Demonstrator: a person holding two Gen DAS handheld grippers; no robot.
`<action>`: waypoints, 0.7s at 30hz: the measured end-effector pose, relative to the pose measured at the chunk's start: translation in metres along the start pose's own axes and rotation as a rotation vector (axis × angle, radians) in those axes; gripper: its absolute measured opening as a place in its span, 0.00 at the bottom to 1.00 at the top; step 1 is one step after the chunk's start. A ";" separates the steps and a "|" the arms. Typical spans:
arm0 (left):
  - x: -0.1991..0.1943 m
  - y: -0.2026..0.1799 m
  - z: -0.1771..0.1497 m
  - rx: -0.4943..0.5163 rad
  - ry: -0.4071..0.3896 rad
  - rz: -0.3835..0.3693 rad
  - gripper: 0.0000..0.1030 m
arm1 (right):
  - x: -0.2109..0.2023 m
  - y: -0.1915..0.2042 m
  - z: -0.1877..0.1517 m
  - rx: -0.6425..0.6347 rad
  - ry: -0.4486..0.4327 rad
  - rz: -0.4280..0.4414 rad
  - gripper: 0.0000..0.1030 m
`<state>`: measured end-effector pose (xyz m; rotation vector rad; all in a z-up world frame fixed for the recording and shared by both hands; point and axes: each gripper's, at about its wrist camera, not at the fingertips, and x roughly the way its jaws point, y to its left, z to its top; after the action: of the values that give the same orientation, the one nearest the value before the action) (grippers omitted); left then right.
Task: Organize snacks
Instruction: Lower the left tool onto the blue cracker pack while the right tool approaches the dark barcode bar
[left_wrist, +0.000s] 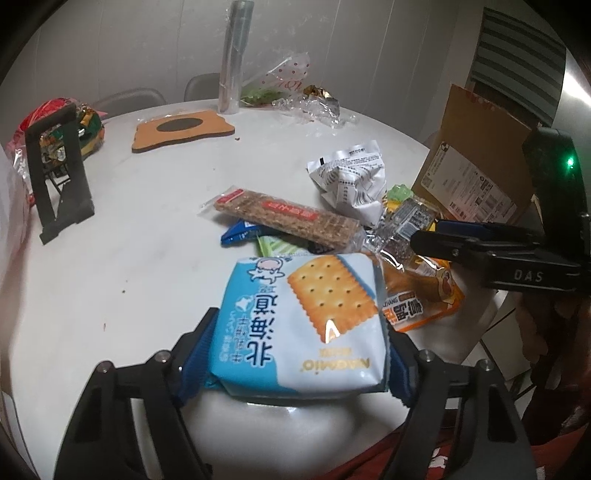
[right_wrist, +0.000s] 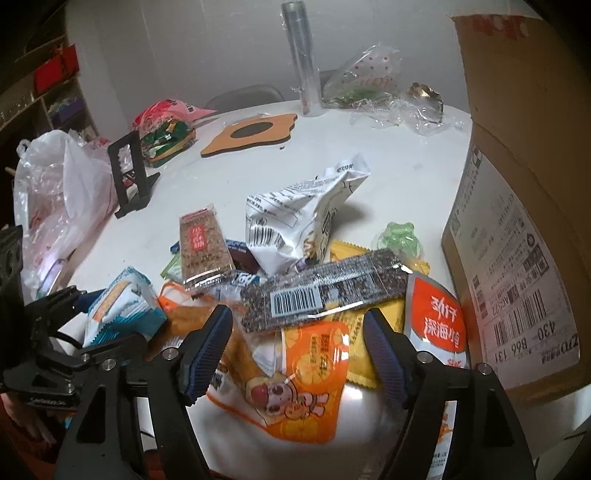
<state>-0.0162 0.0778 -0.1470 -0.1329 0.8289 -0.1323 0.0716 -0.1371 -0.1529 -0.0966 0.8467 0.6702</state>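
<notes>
My left gripper (left_wrist: 301, 332) is shut on a light blue cracker pack (left_wrist: 299, 321) and holds it above the white table's near edge; the pack also shows in the right wrist view (right_wrist: 122, 306). My right gripper (right_wrist: 299, 328) is open and empty, its jaws standing over an orange snack bag (right_wrist: 306, 373) and a dark seed bar with a barcode (right_wrist: 321, 291). The snack pile also holds a brown cereal bar (left_wrist: 291, 218), a crumpled white bag (left_wrist: 351, 181) and a red-and-white pouch (right_wrist: 436, 314). The right gripper also shows in the left wrist view (left_wrist: 436, 236).
An open cardboard box (right_wrist: 517, 221) stands at the right. A black stand (left_wrist: 55, 173), a cork coaster (left_wrist: 181, 127), a clear plastic roll (left_wrist: 234, 55), crumpled cellophane (left_wrist: 314, 107) and plastic bags (right_wrist: 62, 192) lie around the round table (left_wrist: 147, 240).
</notes>
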 end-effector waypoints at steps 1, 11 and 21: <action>0.000 0.000 0.001 0.003 -0.003 -0.002 0.72 | 0.002 0.001 0.001 0.003 0.002 0.000 0.69; 0.000 0.003 0.004 -0.014 0.005 -0.039 0.73 | 0.012 0.001 0.009 0.026 0.001 -0.003 0.82; 0.000 0.002 0.010 -0.030 -0.012 -0.108 0.86 | 0.016 0.001 0.015 0.032 -0.031 -0.035 0.86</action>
<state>-0.0090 0.0802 -0.1404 -0.2068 0.8123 -0.2206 0.0887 -0.1232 -0.1539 -0.0715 0.8237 0.6233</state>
